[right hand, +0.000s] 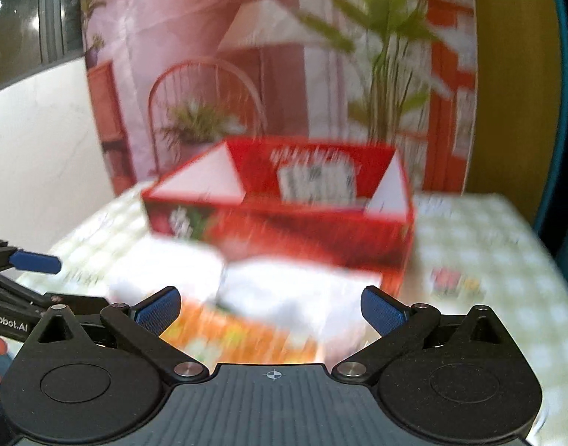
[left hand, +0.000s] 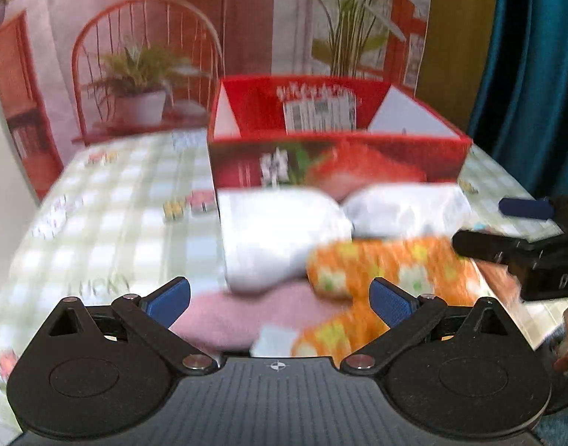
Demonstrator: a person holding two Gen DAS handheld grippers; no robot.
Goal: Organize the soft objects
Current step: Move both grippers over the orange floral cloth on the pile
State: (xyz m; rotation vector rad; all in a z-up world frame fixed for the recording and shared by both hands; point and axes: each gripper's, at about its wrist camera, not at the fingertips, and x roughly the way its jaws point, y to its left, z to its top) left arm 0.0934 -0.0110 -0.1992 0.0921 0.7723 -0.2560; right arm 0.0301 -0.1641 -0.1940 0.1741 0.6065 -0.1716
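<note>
A pile of soft things lies on the checked tablecloth in front of an open red box (left hand: 336, 163). It holds two white rolled cloths (left hand: 280, 234), an orange patterned cloth (left hand: 388, 271) and a pink cloth (left hand: 243, 316). My left gripper (left hand: 280, 301) is open and empty, just above the pink and orange cloths. My right gripper (right hand: 270, 312) is open and empty over the orange cloth (right hand: 239, 334) and white cloths (right hand: 295, 293). The red box (right hand: 284, 230) stands behind them. Both views are blurred.
The table carries a green and white checked cloth (left hand: 109, 230). A printed backdrop with a chair and plants hangs behind. The right gripper shows at the right edge of the left wrist view (left hand: 525, 230); the left gripper shows at the left edge of the right wrist view (right hand: 35, 262).
</note>
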